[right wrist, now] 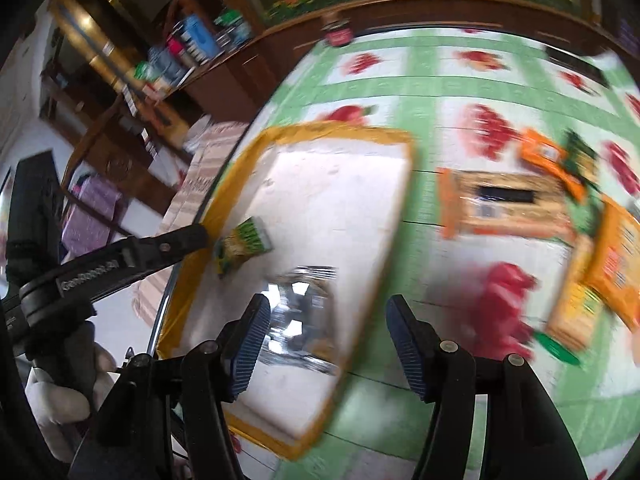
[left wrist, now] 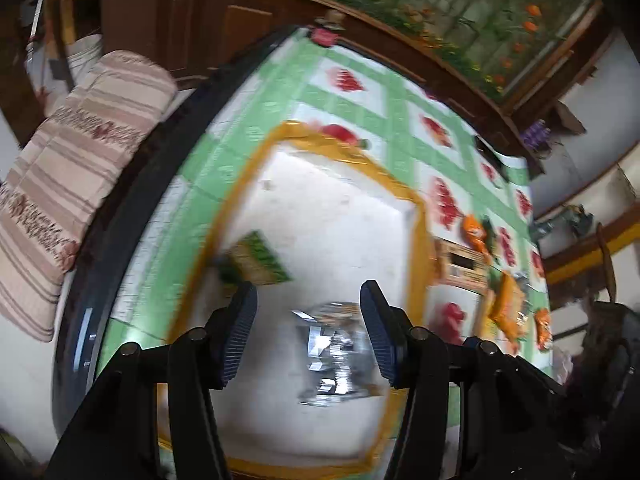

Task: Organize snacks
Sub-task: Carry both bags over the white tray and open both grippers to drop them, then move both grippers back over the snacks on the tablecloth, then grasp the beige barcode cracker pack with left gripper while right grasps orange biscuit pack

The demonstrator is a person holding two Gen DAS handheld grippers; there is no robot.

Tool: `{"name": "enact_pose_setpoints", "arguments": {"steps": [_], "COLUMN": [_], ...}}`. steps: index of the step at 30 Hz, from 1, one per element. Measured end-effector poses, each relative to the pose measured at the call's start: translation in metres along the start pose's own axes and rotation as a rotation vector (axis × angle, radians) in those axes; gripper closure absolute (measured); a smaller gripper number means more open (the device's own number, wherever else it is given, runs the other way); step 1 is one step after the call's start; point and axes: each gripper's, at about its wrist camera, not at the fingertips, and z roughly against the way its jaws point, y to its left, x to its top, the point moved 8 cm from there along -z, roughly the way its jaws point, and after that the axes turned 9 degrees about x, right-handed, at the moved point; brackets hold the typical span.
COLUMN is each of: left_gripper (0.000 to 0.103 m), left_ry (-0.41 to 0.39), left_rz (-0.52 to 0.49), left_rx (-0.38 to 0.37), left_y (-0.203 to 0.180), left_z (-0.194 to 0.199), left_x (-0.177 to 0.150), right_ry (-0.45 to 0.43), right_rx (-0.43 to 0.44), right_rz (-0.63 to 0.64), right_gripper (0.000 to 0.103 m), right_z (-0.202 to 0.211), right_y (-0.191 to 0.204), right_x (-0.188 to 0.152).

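A white mat with a yellow border (left wrist: 332,208) (right wrist: 328,200) lies on the green checked tablecloth. On it lie a green and yellow snack packet (left wrist: 256,260) (right wrist: 242,246) and a silver foil packet (left wrist: 336,356) (right wrist: 300,320). My left gripper (left wrist: 309,292) hangs open over the foil packet, its pads clear of it. My right gripper (right wrist: 328,304) is open above the mat's right edge, with the foil packet by its left finger and nothing gripped. In the right wrist view, one of the left gripper's fingers (right wrist: 176,244) reaches in beside the green packet.
A heap of orange snack packs (left wrist: 508,304) (right wrist: 616,264) and a tan box (left wrist: 464,264) (right wrist: 504,208) lies right of the mat. A small jar (left wrist: 326,34) (right wrist: 338,32) stands at the table's far edge. A striped cushion (left wrist: 72,152) sits left of the table. A gloved hand (right wrist: 60,392) holds the left gripper.
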Motion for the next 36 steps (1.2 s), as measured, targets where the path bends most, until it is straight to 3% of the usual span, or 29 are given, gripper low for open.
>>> {"name": "enact_pose_setpoints", "arguments": {"steps": [11, 15, 20, 25, 28, 31, 33, 36], "left_gripper": [0.051, 0.051, 0.051, 0.051, 0.051, 0.051, 0.051, 0.051], "left_ry": [0.069, 0.082, 0.092, 0.173, 0.235, 0.362, 0.390, 0.393], "left_rz": [-0.253, -0.350, -0.452, -0.435, -0.439, -0.445, -0.460, -0.488], "left_rx": [-0.159, -0.197, -0.191, -0.168, -0.144, -0.194, -0.239, -0.245], "left_y": [-0.124, -0.170, -0.221, -0.237, -0.236, -0.234, -0.235, -0.229], "left_z": [-0.011, -0.023, -0.061, -0.116, -0.135, -0.139, -0.131, -0.117], "left_x": [-0.022, -0.011, 0.012, 0.025, 0.016, -0.009, -0.023, -0.039], "right_ry": [-0.120, -0.146, -0.160, -0.169, -0.175, -0.183, -0.186, -0.190], "right_rx": [-0.122, -0.141, -0.155, -0.176, -0.190, -0.191, -0.179, -0.161], "right_rz": [-0.304, -0.349, -0.393, -0.446, -0.466, -0.478, -0.488, -0.490], "right_gripper": [0.039, 0.039, 0.039, 0.039, 0.039, 0.039, 0.039, 0.039], "right_z": [0.084, 0.102, 0.116, 0.129, 0.137, 0.141, 0.142, 0.139], "right_y": [-0.134, -0.156, -0.175, -0.192, -0.200, -0.208, -0.213, -0.215], "right_x": [-0.036, -0.047, -0.062, -0.081, -0.088, -0.088, -0.084, -0.073]}}
